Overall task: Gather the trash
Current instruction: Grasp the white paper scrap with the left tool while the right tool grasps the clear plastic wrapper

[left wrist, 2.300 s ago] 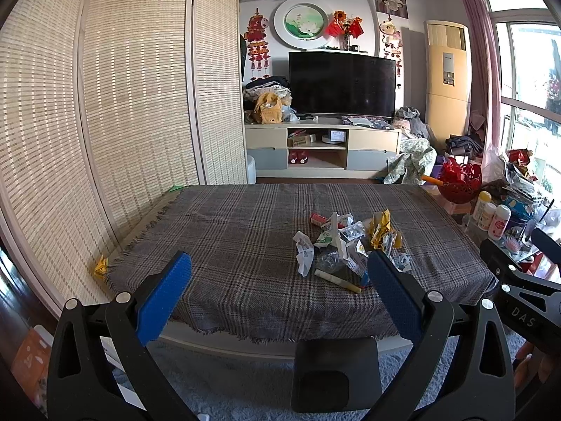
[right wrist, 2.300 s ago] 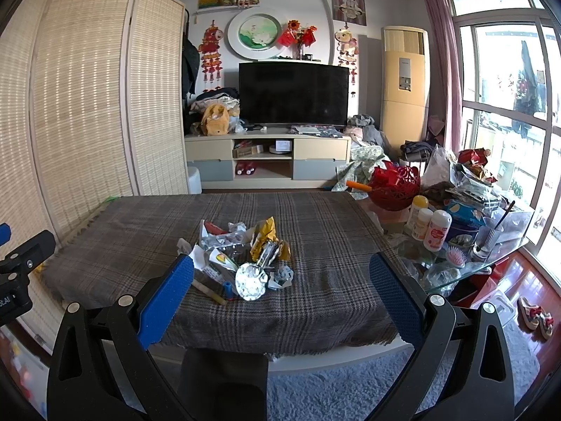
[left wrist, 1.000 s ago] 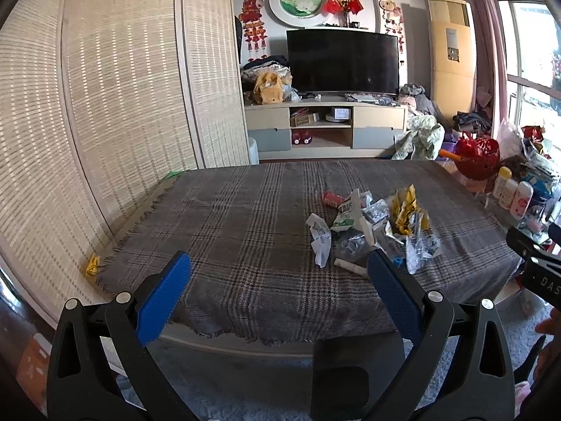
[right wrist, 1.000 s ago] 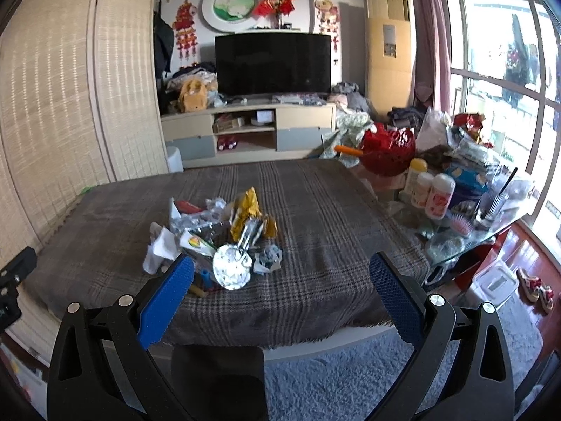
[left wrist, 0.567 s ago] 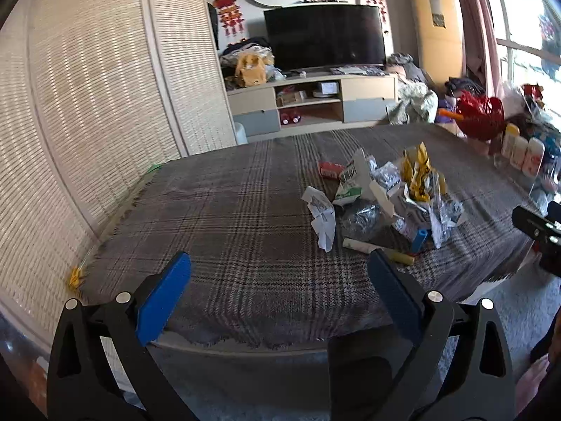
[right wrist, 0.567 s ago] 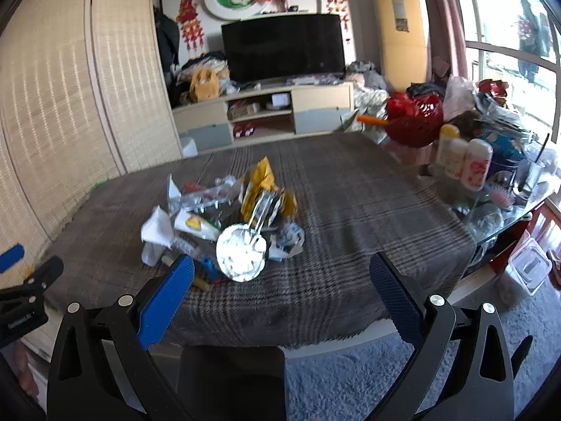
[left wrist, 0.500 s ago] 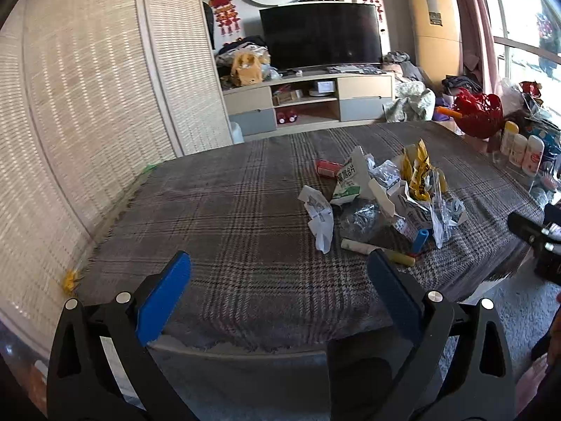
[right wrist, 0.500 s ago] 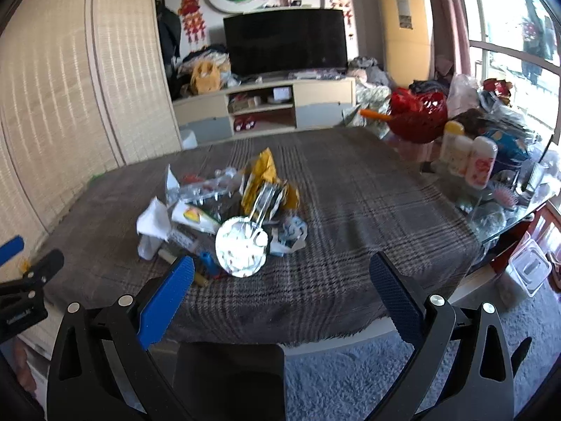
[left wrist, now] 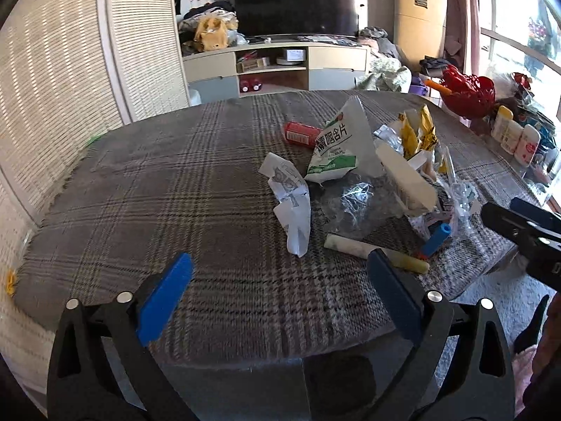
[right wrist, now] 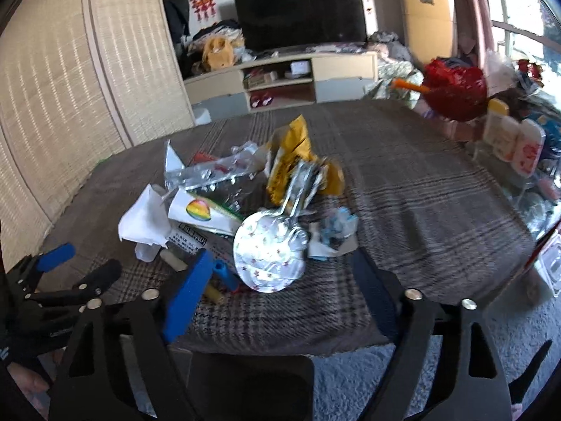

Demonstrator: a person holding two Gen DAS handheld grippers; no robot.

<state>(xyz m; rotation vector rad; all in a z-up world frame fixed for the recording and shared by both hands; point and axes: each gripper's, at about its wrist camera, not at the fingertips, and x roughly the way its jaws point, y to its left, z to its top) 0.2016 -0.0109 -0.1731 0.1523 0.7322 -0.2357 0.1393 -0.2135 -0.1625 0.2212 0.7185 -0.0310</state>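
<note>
A pile of trash lies on the plaid tablecloth [left wrist: 175, 189]: a white crumpled paper [left wrist: 291, 203], a green-and-white snack bag [left wrist: 338, 147], a red wrapper [left wrist: 298, 133], yellow wrappers [left wrist: 417, 133], a blue tube [left wrist: 436, 235] and a cream stick [left wrist: 371, 251]. In the right wrist view a crumpled foil disc [right wrist: 270, 249] and a yellow wrapper [right wrist: 291, 154] lie in the pile. My left gripper [left wrist: 277, 273] is open and empty, just short of the paper. My right gripper [right wrist: 280, 270] is open and empty, straddling the foil disc's near edge.
A woven screen [left wrist: 70, 70] stands left of the table. A TV stand [left wrist: 277, 66] is behind it. A red basket [left wrist: 470, 87] and white bottles [left wrist: 515, 137] sit on a glass side table at the right. Grey carpet [right wrist: 350, 368] lies below the table's front edge.
Both grippers have moved forward and down toward the trash pile, which now looms larger. Both stay open and empty.
</note>
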